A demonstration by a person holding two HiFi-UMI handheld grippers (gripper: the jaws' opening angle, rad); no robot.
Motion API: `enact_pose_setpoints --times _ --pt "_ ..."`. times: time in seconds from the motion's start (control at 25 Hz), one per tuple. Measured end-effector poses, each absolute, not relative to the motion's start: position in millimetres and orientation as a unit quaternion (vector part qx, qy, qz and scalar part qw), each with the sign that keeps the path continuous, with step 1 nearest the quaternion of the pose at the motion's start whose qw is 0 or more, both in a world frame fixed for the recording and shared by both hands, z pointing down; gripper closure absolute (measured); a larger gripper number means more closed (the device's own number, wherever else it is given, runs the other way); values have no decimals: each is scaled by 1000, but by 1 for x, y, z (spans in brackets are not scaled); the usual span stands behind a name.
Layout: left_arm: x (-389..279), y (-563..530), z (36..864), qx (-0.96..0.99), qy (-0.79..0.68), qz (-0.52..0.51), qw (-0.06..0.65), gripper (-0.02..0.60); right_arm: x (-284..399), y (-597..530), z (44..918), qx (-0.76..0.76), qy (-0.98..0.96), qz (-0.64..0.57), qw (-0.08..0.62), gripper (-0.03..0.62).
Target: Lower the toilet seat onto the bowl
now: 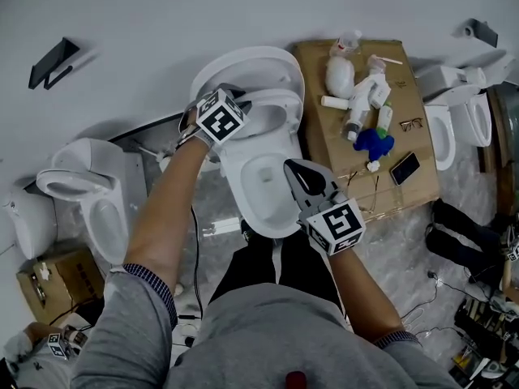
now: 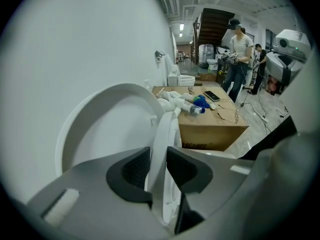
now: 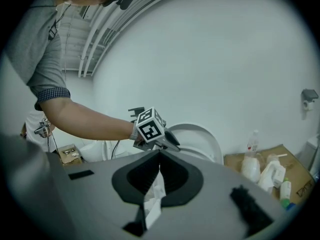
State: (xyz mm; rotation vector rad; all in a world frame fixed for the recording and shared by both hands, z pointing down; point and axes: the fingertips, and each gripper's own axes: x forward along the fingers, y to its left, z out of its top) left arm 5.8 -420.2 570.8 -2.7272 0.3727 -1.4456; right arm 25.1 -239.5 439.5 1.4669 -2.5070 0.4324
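Observation:
The white toilet bowl (image 1: 234, 191) stands in front of me in the head view. Its lid (image 1: 251, 61) leans back against the wall, and the toilet seat (image 1: 281, 109) is raised just in front of the lid. My left gripper (image 1: 238, 97) is at the seat's left rim. In the left gripper view the seat (image 2: 163, 134) stands edge-on between the two pads, which close on its rim, with the lid (image 2: 107, 129) behind. My right gripper (image 1: 294, 168) hovers over the bowl's right side, shut on a crumpled white tissue (image 3: 154, 195).
A cardboard box (image 1: 320, 140) to the right of the toilet carries bottles, a blue object, a phone and glasses. More toilets stand at the left (image 1: 89, 193) and the right (image 1: 454, 128). A small carton (image 1: 57, 282) sits at lower left. People (image 2: 240, 54) stand far off.

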Motion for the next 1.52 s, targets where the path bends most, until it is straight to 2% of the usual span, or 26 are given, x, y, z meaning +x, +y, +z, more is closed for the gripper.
enact_pose_setpoints --times 1.16,1.52 --pt "6 -298 568 -885 47 -460 45 474 -2 -167 441 510 -839 144 123 580" --pt "3 -257 580 -883 39 -468 29 472 -7 -152 441 491 -850 141 124 580"
